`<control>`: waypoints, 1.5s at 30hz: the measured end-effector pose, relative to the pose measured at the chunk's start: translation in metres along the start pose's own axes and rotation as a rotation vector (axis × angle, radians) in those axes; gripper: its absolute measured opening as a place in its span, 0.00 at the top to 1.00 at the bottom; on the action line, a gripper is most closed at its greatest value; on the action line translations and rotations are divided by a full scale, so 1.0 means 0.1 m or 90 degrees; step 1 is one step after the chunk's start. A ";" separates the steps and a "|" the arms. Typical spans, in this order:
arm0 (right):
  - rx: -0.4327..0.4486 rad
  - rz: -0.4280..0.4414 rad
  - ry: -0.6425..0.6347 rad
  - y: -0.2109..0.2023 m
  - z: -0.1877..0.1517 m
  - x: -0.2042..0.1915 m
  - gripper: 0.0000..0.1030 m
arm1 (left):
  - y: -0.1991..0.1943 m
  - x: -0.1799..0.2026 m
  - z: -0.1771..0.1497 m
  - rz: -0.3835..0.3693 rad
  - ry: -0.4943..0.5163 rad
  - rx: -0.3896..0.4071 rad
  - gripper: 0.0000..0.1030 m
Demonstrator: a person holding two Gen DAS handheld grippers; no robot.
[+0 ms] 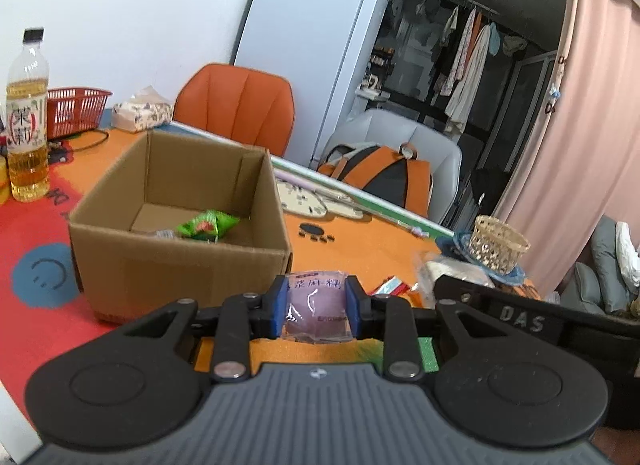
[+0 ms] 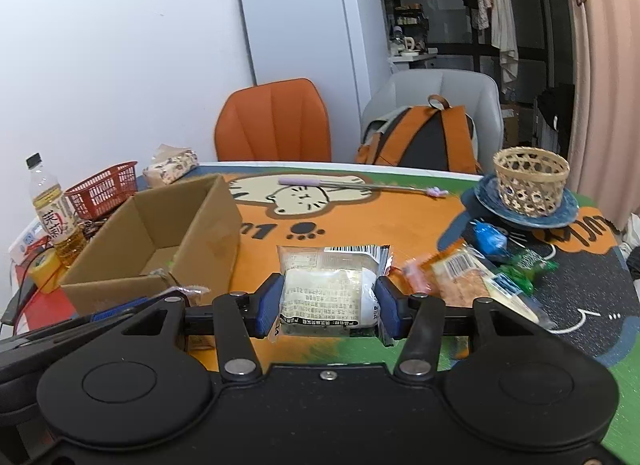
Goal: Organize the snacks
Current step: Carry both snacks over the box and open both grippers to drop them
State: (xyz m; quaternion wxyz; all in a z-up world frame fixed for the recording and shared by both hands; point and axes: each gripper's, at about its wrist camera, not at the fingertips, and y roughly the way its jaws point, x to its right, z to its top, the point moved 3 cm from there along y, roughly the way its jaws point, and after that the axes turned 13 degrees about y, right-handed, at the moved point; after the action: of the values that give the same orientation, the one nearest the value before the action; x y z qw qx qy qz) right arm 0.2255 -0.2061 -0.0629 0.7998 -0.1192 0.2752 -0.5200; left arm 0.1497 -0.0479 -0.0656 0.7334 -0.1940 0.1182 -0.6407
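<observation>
Orange, red and green cartoon matting covers the tabletop (image 2: 400, 217), which stands against a white wall with an orange chair (image 2: 276, 125) and a grey chair holding a backpack (image 2: 424, 137) on its far side, and a white refrigerator (image 2: 312, 25) beyond. An open cardboard box (image 1: 180, 221) sits on the left part of the tabletop with a green snack packet (image 1: 208, 225) lying inside. Both tools point forward and slightly downward over the near edge. The left hand-held gripper (image 1: 316, 307) is clamped on a purple mochi packet (image 1: 316, 305), held clear of the mat, just right of the box's near corner. The right hand-held gripper (image 2: 328, 301) is clamped on a clear-wrapped pale snack (image 2: 328, 285), right of the box. Loose snacks (image 2: 472, 273) lie to the near right, below a woven basket (image 2: 530, 181) on a blue plate (image 2: 568, 209).
</observation>
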 end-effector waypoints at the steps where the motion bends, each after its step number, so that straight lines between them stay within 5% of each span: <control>1: 0.002 0.002 -0.002 -0.01 0.01 -0.02 0.51 | -0.03 -0.01 0.02 0.000 0.000 0.005 0.72; 27: 0.019 0.043 -0.042 0.07 0.17 -0.52 0.51 | -0.22 -0.52 0.49 0.023 -0.040 0.077 0.73; 45: 0.004 0.068 -0.066 0.45 0.31 -0.93 0.51 | 0.29 -1.18 0.53 0.039 -0.096 0.018 0.73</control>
State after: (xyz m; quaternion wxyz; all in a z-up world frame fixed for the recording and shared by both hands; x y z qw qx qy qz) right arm 0.2491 -0.1061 -0.0292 0.8399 -0.1289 0.2375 -0.4706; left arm 0.1806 0.0789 -0.0395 0.7624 -0.2277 0.0593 -0.6029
